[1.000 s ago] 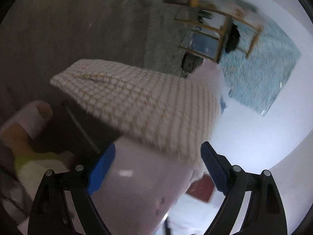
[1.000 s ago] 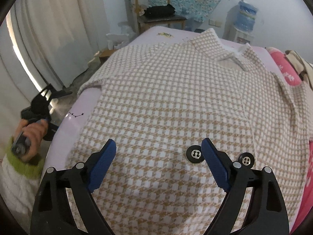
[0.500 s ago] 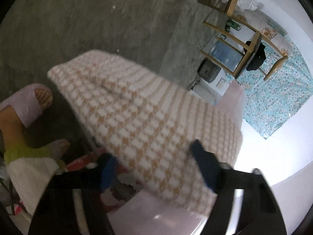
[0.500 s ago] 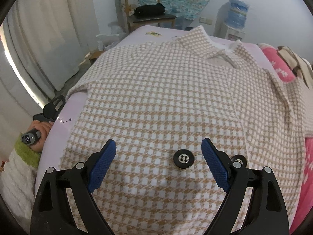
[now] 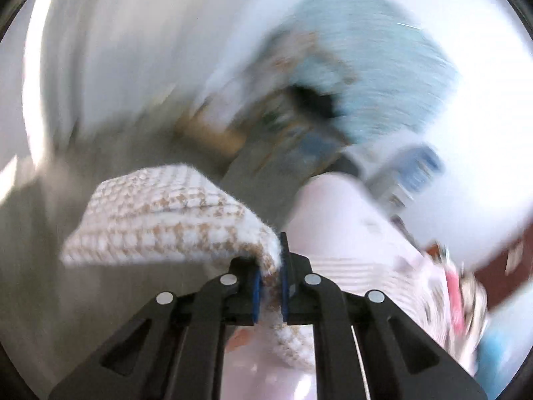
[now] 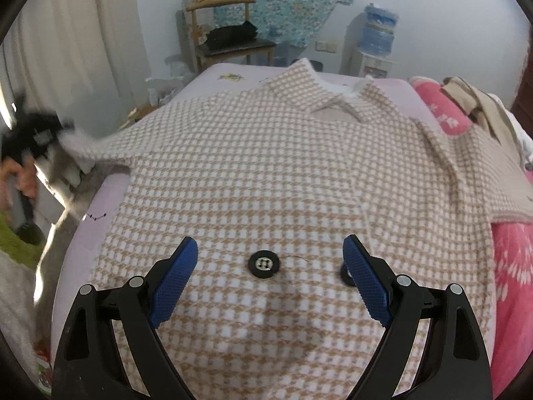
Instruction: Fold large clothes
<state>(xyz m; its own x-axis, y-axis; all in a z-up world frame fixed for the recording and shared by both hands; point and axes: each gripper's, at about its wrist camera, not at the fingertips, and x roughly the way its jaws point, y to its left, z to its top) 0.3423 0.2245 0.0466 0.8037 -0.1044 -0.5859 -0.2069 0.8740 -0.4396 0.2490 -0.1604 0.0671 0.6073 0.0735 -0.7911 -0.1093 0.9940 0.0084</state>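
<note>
We see the checked jacket [image 6: 283, 173], beige and white, spread flat across the bed [image 6: 100, 206], its collar toward twelve o'clock and its hem toward six o'clock in the right wrist view. Our right hand-held gripper [image 6: 269, 266] hovers over the lower front of the garment with its blue fingers [image 6: 173, 276] wide apart and nothing between them; a black button [image 6: 264, 263] lies on the cloth midway between the fingertips, and a second button [image 6: 346, 273] shows partly behind the finger at three o'clock. At nine o'clock in that view, the jacket's sleeve [image 6: 90, 143] stretches off the edge of the bed toward our left hand-held gripper [image 6: 33, 133], which appears only as a dark blur. From the left wrist view, that left hand-held gripper [image 5: 269, 283] is closed on the sleeve [image 5: 166, 213], the blue pads [image 5: 256, 286] pressed against the cloth from both sides, and the free cuff end sticks out toward ten o'clock, lifted clear of the bed. Everything beyond the sleeve in this view is smeared by motion. Back in the right wrist view, a pink blanket [image 6: 509, 266] lies along the bed at three o'clock, touching the jacket's edge, and a wooden chair [image 6: 230, 33] with something black on its seat stands beyond the bed at twelve o'clock, with a water dispenser [image 6: 373, 40] at one o'clock.
</note>
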